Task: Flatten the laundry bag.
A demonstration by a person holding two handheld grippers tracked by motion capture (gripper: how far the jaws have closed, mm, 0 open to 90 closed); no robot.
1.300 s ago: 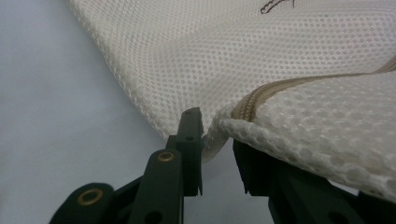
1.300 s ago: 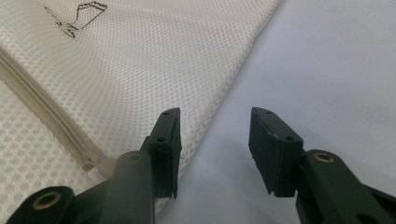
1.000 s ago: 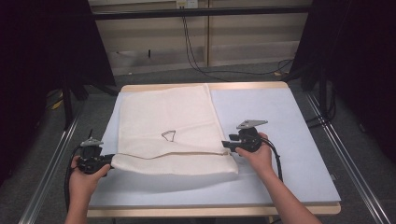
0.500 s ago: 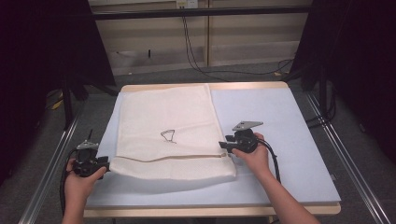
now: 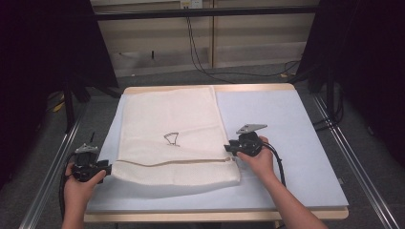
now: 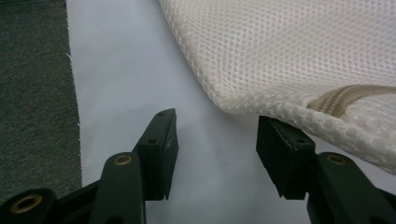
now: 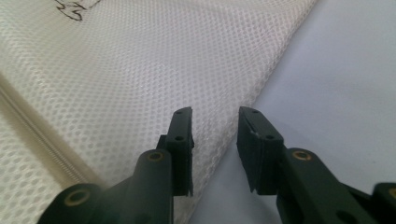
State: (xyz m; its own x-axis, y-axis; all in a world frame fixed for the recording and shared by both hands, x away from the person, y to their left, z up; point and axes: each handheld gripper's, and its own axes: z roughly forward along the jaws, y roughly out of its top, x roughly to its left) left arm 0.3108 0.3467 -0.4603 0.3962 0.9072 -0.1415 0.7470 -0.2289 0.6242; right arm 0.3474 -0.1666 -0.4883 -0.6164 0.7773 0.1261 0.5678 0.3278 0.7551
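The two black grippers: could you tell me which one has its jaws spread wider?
The left gripper: its jaws stand wide beside the white mesh bag, while the right gripper's gap is narrower.

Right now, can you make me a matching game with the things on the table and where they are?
Things:
1. cream mesh laundry bag
2. left black claw
3. right black claw
4. small black drawing on the bag

Places:
A. at the bag's right edge
B. near the middle of the bag
C. by the bag's near left corner
D. spread over the left half of the pale blue table cover

Pairs: 1-D, 2-C, 3-A, 4-B
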